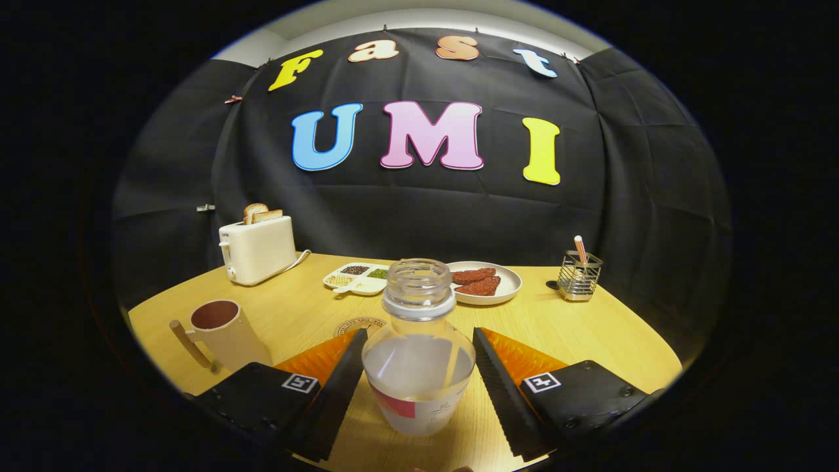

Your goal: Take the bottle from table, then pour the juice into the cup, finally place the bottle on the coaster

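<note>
**Ana:** Bottle [419, 347] first: it stands upright on the table [590, 334], between the two fingers of the gripper [419, 387], cap off and neck open.

**Ben:** Are the fingers pressing on it?

**Ana:** I cannot tell. The left finger looks to be at the glass or very close; on the right a thin strip of table seems to show between finger and bottle. I'd call the gripper spread around the bottle and bracketing its belly, but a firm pinch I won't claim.

**Ben:** Why low on the belly and not at the neck?

**Ana:** My guess is that a hold on the widest part keeps it steady when it tips for pouring, and leaves the mouth free. The bottle's base looks to sit on the wood, so I judge the first step, taking it, is the one in hand.

**Ben:** How does the bottle look?

**Ana:** Clear, round-shouldered, with a threaded neck. Pale cloudy liquid fills the lower body up to below the shoulder (that would be the juice), and a label wraps the bottom with a red patch on it.

**Ben:** And the cup?

**Ana:** The cup [223, 331] stands off to the left, near the left finger, handle facing outward, its inside dark. A round printed disc [357, 324] lies just behind the bottle, probably the coaster, partly hidden.
</note>
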The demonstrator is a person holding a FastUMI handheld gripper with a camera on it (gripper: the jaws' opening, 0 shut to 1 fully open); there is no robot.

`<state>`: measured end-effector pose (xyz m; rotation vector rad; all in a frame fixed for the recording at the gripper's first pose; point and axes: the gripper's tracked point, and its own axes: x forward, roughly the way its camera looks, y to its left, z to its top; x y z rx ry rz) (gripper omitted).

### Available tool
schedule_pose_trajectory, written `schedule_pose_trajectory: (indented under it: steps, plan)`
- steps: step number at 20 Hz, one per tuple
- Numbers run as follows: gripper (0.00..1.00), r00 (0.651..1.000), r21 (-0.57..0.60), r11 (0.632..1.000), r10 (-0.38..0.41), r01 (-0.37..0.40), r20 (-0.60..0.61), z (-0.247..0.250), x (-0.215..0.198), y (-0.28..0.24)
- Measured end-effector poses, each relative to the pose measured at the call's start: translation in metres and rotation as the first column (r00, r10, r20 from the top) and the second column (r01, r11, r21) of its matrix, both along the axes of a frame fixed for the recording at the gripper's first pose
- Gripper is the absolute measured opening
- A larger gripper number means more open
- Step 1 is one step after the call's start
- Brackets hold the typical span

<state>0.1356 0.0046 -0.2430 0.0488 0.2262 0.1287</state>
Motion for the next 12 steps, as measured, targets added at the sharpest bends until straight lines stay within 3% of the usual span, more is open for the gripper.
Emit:
schedule_pose_trajectory:
  steps: [3,6,12]
  plan:
    - [0.97,1.000,-0.013,1.000,0.007,-0.008,-0.015,-0.0065,0.0003,0.0012]
    - [0.89,1.000,-0.020,1.000,0.010,-0.010,0.004,-0.0014,-0.0011,0.0023]
    - [0.89,1.000,-0.050,0.999,0.011,-0.010,0.014,-0.0032,-0.0078,0.0027]
